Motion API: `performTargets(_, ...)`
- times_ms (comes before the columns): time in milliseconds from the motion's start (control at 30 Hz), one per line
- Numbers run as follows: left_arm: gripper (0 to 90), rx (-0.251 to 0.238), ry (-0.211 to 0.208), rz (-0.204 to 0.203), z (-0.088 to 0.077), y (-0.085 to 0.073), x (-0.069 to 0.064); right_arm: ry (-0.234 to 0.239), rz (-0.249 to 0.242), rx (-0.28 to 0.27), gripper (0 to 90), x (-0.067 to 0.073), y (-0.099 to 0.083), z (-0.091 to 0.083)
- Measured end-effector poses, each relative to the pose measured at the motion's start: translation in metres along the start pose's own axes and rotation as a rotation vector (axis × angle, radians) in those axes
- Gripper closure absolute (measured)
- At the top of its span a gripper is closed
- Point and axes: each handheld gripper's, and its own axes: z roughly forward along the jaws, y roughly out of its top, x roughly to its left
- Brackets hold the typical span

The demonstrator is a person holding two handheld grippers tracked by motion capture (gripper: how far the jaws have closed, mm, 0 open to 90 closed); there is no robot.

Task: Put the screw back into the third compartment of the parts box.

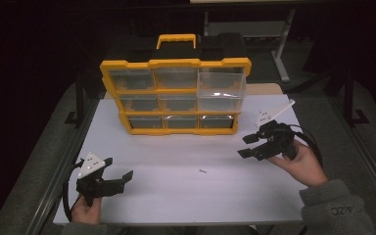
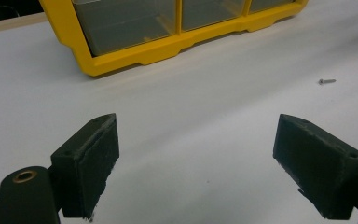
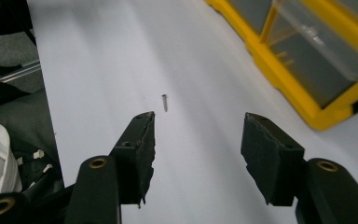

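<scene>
Both sets of jaws stand wide apart and hold nothing. Right gripper (image 1: pixel 252 146) hovers low over the white table (image 1: pixel 176 196), right of centre, pointed toward the middle; left gripper (image 1: pixel 118 168) sits near the front left corner, also aimed inward.

Small screw (image 3: pixel 164 102) lies loose on the table, alone, between the two grippers and well in front of the yellow organizer (image 1: pixel 175 95). In the right gripper view it sits just ahead of the jaws, a little off the line of the nearer one; in the left gripper view it is farther off, up and to the right.

Organizer stands upright at the back of the table, nine clear drawers in three rows. Upper right drawer (image 1: pixel 222 81) looks pulled out a little; the rest flush.

Judgement: step in hand is picking up the screw, most likely with the right gripper, as it is closer. To do it well: centre the screw between the jaws, turn the wrist so the pads close across the shaft rather than along it, bring the tips down to touch the table, then close slowly. A screw this thin may roll or skid away if one pad arrives first
</scene>
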Motion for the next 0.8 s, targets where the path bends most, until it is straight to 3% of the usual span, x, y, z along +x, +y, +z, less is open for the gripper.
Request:
performTargets(267, 13.7, 0.0, -0.001, 0.002, 0.0, 0.0, 0.0, 0.023, -0.019, 0.025, 43.3, 0.006, -0.006, 0.036)
performTargets(800, 13.7, 0.002, -0.003, -0.002, 0.0, 0.0, 0.0, 0.066, -0.086, 0.087, 46.6, 0.019, 0.007, 0.102)
